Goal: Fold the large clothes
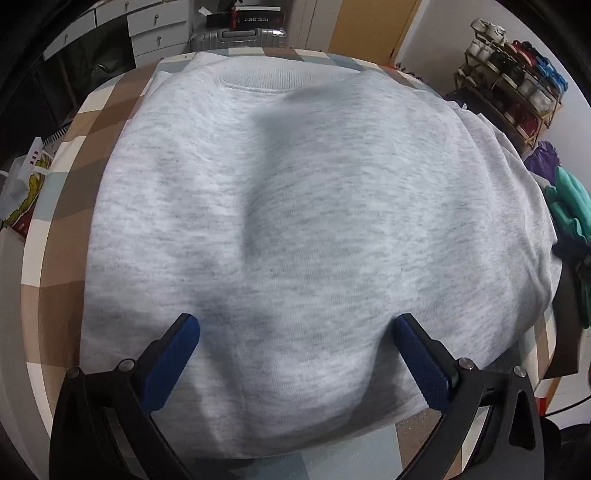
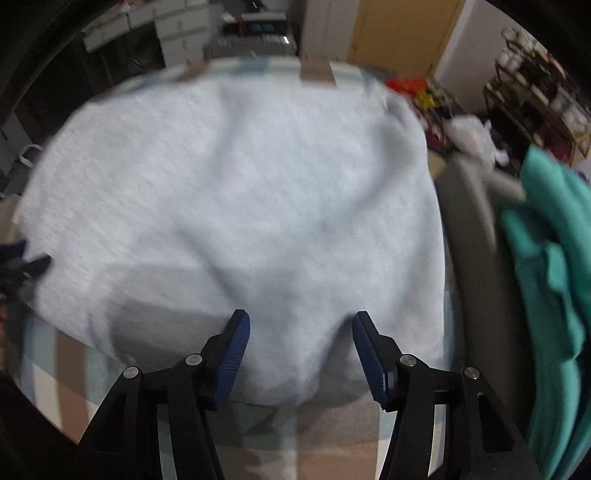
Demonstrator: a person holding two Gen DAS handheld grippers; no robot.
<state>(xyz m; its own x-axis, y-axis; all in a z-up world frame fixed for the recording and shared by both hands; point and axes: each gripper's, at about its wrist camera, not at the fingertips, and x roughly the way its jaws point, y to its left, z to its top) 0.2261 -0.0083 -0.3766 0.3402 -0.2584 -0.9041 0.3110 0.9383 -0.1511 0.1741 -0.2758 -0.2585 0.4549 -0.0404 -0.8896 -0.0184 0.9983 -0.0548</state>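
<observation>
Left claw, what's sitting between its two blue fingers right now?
Only grey sweatshirt fabric: the left claw stands open over the hem, fingers apart, nothing pinched, as the left wrist view shows.

Table (image 1: 55,206) covered in a brown, white and pale blue check. Behind it: white drawer units (image 1: 155,37), a silver suitcase (image 1: 236,37), a tan door (image 1: 373,26), white wall. Right side: shoe rack (image 1: 509,77), loaded. Far clutter in right wrist view blurred, possibly bags.

Each hand-held gripper (image 1: 295,325) (image 2: 301,323) — black arms, ribbed blue pads, silver screws.
</observation>
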